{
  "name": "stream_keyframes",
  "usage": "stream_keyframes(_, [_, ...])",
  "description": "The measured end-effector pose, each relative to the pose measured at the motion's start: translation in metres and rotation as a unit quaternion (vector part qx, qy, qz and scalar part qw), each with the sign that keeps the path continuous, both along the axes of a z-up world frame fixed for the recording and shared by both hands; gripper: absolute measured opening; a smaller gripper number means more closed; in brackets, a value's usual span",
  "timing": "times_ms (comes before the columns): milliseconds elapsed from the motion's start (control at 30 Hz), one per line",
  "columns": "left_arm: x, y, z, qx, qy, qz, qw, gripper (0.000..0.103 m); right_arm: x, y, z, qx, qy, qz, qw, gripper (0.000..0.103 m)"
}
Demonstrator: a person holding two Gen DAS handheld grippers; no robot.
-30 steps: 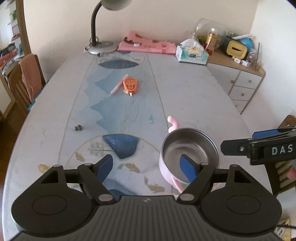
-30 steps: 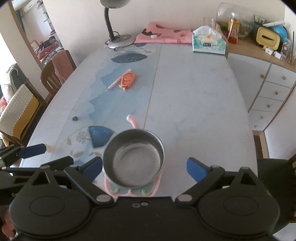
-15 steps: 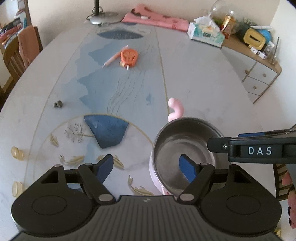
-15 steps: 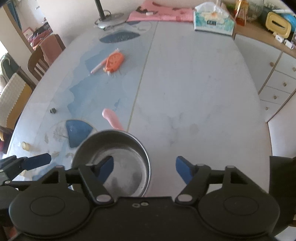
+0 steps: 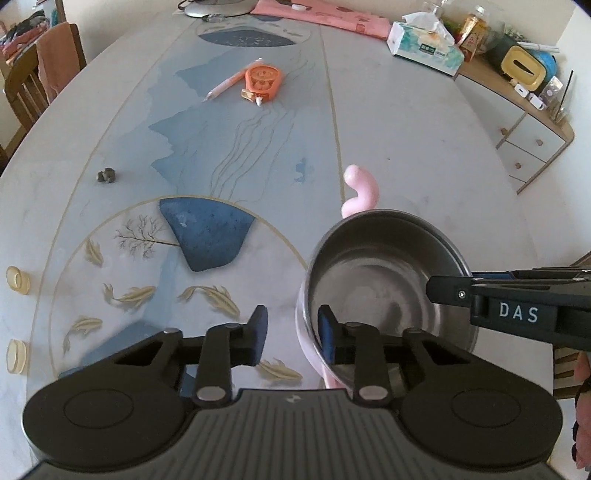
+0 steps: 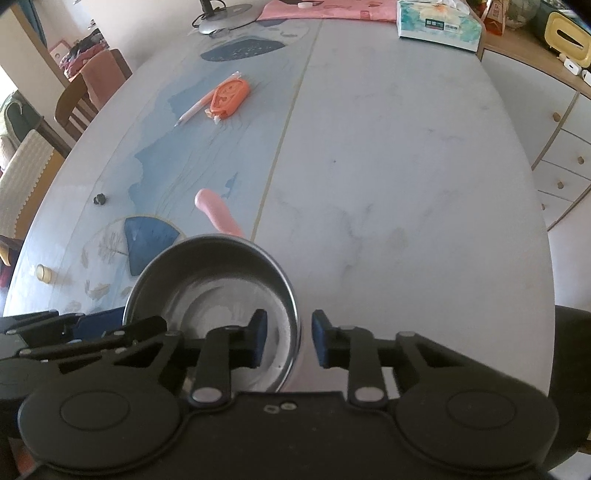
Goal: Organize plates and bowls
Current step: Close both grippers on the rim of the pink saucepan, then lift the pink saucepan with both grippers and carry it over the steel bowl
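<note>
A steel bowl (image 5: 384, 273) (image 6: 214, 280) sits in a pink holder with a curved pink handle (image 5: 360, 184) (image 6: 218, 214) on the patterned table (image 5: 221, 155). My left gripper (image 5: 291, 332) straddles the bowl's left wall, one pad inside and one outside. Its jaws are closing, and a strip of table still shows between the outer pad and the wall. My right gripper (image 6: 288, 334) straddles the right rim the same way, jaws closing, with small gaps on both sides. In the left wrist view, the right gripper's finger (image 5: 480, 295) reaches over the far rim.
An orange tape dispenser (image 5: 262, 79) and a pen (image 5: 225, 86) lie mid-table, and a small dark object (image 5: 107, 175) at the left. A tissue box (image 5: 424, 48), pink cloth (image 5: 325, 13) and lamp base (image 6: 225, 20) stand at the far end. Drawers (image 6: 565, 155) stand to the right, chairs (image 6: 85, 96) to the left.
Both grippers have sunk toward the bowl and tipped further down. Their jaws have narrowed from wide apart to close around the bowl's left and right walls.
</note>
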State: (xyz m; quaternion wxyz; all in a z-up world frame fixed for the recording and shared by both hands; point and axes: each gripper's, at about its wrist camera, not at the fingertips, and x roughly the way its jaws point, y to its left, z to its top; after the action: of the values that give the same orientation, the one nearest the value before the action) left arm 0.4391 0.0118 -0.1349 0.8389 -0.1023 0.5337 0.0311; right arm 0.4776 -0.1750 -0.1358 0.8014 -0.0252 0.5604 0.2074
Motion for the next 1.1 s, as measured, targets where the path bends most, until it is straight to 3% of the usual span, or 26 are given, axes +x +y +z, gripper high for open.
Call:
stream_keyframes(167, [0.0,-0.006,0.003,-0.003,0.001,-0.009,1.0,0.012,-0.002,-0.001,0.002,-0.005,-0.003,0.0,1.0,0.016])
stream_keyframes(367, [0.001,-0.011,0.005,0.01,0.004,-0.006,0.9999,0.01,-0.004,-0.002,0.007,-0.013,-0.013,-0.006,1.0,0.004])
stream_keyframes(700, [0.0,-0.015,0.009,0.023,0.0,-0.016,0.9996,0.008,-0.011,-0.005,0.012,-0.015,-0.018,-0.02,1.0,0.004])
stream_keyframes(1100, [-0.007,-0.012,0.046,0.023,-0.019,-0.026,0.9992,0.008,-0.023,-0.006,0.051,-0.005,-0.041,-0.033,0.999,0.004])
